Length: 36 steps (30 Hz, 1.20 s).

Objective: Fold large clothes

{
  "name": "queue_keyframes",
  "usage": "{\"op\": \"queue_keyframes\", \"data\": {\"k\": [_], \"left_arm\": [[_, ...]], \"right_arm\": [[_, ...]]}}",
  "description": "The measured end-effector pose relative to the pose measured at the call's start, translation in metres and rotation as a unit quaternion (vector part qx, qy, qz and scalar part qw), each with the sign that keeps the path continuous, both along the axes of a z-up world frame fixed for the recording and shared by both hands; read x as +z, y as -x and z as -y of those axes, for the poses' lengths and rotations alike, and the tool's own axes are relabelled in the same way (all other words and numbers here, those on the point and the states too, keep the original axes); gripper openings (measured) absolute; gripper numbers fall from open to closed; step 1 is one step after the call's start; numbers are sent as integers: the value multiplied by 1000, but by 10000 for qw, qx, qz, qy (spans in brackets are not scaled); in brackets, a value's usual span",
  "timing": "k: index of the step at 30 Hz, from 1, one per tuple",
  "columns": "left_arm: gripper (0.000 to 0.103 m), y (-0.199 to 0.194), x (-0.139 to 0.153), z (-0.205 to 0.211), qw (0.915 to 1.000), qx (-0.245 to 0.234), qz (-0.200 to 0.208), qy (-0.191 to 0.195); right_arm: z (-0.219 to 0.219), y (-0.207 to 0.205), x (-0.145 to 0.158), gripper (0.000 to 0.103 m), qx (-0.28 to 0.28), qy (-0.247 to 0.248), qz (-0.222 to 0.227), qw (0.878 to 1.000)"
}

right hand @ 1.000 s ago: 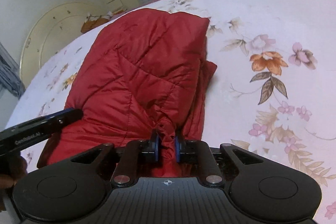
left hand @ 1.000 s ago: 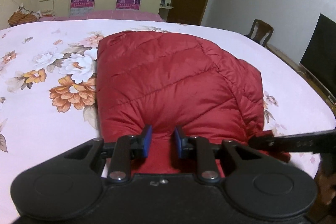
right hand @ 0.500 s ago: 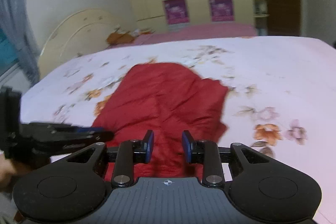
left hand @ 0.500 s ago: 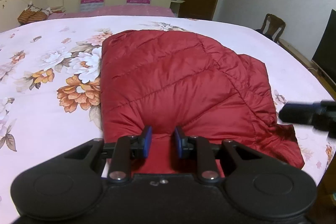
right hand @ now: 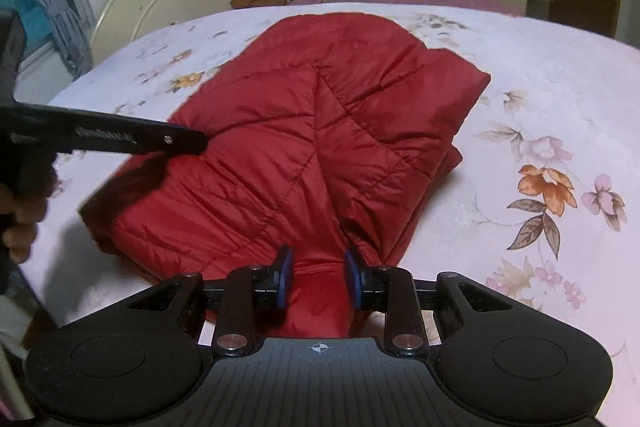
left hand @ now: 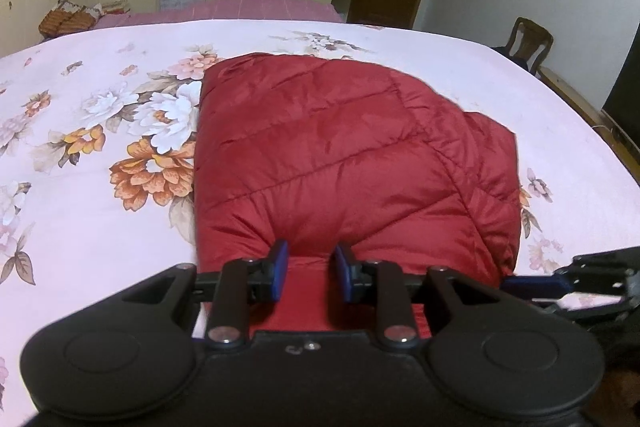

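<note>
The left claw (left hand: 307, 273) hangs over the near hem of the red puffer jacket (left hand: 344, 163), its blue pads apart and opening; red cloth shows in the gap between them, but I can't see the pads pressing on it, so it looks let go rather than gripped. The right claw (right hand: 318, 279) is much the same: pads apart, a soft hump of the jacket (right hand: 320, 131) lying between them with no pinch showing. Seen from the right claw, the left one reaches in from its left side, its tip over the jacket's edge, with a bit of the person's hand (right hand: 16, 227) behind it.

The jacket lies ahead of both claws on the bed (left hand: 100, 227), spread on the pink flowered cover as a compact, roughly squared bundle. Beyond the left claw its left edge runs fairly straight; ahead of the right claw and off to its right a lower layer sticks out past the top layer, so the stack is not quite even.

To my eye a fold has just been laid down and both claws are releasing the hem. The garment looks mostly folded, perhaps one fold or a tidy-up short of done.

The next move probably calls for lifting both claws clear without dragging the slippery, puffy cloth, which may spring back open. Then either take the near edge again at two spaced points for another fold away from the claws, or nudge the jutting layer in under the top one.
</note>
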State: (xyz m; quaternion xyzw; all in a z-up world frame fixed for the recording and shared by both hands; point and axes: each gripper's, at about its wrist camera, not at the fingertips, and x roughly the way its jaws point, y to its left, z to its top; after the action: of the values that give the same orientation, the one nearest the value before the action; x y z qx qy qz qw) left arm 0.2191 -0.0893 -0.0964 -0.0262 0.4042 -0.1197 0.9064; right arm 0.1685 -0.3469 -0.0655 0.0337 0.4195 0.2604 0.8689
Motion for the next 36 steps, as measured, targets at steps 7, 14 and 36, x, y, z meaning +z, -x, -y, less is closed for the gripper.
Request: {"op": "queue_keyframes", "data": {"k": [7, 14, 36], "left_arm": [[31, -7, 20, -13, 9994, -217, 149, 230], [32, -51, 34, -21, 9986, -139, 393, 340], [35, -130, -32, -12, 9994, -264, -37, 198]], "right_arm": [[28, -18, 56, 28, -728, -715, 522, 9934], [-6, -73, 62, 28, -1400, -445, 833, 9856], [-36, -140, -33, 31, -2238, 184, 428, 9735]]}}
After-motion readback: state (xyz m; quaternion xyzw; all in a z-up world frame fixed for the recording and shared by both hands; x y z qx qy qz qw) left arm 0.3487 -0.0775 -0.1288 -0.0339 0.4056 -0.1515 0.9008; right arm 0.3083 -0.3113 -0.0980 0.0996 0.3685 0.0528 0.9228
